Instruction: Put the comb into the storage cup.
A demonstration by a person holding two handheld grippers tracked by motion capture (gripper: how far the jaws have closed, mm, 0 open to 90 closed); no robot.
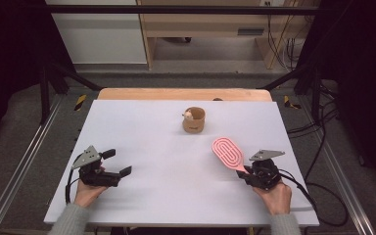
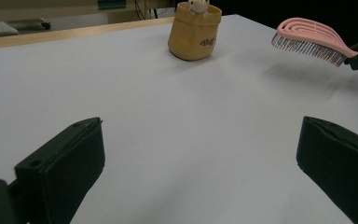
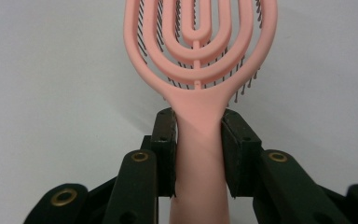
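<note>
Two grippers: right gripper (image 3: 198, 140) clamps the pink hairbrush (image 1: 227, 153) by its handle above the table's (image 1: 166, 161) near right, left gripper (image 2: 200, 172) gapes empty; a loosened clamp would likely let it pivot down.

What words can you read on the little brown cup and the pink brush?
Brown cup: one short dark word printed on its side, too small and blurred to read.
Pink brush: no writing on it.
White table: no writing on it.
</note>
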